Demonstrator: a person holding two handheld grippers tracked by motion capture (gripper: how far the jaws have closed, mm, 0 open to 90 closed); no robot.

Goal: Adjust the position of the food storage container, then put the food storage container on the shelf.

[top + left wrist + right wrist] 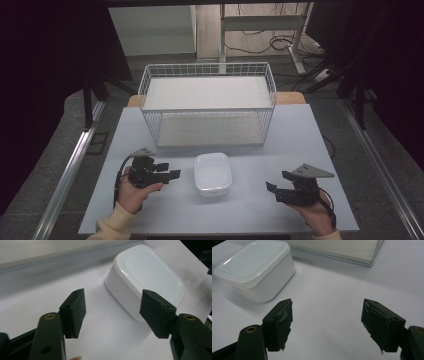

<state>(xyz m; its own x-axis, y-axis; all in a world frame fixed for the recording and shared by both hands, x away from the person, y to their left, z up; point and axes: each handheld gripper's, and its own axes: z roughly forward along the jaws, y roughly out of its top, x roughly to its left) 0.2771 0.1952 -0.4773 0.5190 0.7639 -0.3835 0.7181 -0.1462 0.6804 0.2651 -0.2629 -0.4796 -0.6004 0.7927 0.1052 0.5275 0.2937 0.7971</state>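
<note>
Desk [150,210] wise, box [212,173] sits just right of your left claw [172,174], long axis front-to-back; both claws gape empty, right claw [272,190] farther.

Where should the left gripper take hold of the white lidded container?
Grip the white lidded container across its short sides, below the overhanging lid rim, coming from its left, where the open left gripper points. Those walls look flat and parallel, though slightly tapered.
</note>
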